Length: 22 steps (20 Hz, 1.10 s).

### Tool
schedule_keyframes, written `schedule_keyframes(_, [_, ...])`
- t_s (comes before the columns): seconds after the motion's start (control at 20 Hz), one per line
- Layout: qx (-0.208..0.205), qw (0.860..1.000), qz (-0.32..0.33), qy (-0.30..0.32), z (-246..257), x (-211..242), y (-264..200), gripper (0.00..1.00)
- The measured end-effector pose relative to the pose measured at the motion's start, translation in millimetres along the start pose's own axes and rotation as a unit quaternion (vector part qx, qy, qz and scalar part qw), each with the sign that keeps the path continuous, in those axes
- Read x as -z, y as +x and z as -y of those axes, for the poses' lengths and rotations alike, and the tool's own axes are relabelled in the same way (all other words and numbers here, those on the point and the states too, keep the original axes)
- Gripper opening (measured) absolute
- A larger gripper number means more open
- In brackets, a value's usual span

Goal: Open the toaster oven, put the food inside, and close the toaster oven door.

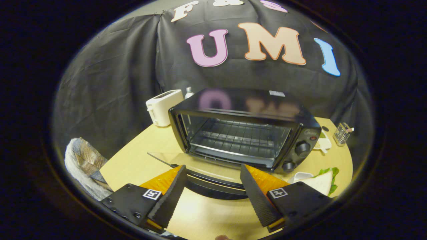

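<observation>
One toaster oven (245, 131), door down, one sandwich (322, 181) beside it; gripper (213, 181) fingers wide apart, empty

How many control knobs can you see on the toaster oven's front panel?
2. The upper knob sits partway down the panel on the toaster oven, beside the open cavity; the lower knob is below it. The open gripper hovers over the lowered door.

I see the black toaster oven (245, 130) on the tabletop (140, 156), its glass door (200, 166) folded down flat and the wire rack bare. The sandwich (322, 181) lies just right of it, with lettuce showing.
</observation>
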State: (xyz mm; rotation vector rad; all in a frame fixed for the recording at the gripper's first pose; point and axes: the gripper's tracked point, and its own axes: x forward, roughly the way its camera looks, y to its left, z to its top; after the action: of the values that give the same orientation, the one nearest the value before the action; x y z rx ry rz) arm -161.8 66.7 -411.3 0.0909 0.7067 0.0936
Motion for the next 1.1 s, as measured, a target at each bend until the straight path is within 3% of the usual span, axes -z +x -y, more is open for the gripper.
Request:
schedule_keyframes(0.9, [-0.040, 0.993, -0.104, -0.048, -8.6, 97.0, 19.8, 1.00])
schedule_keyframes(1.1, [-0.056, 0.993, -0.088, -0.062, -7.0, 96.7, 20.7, 0.99])
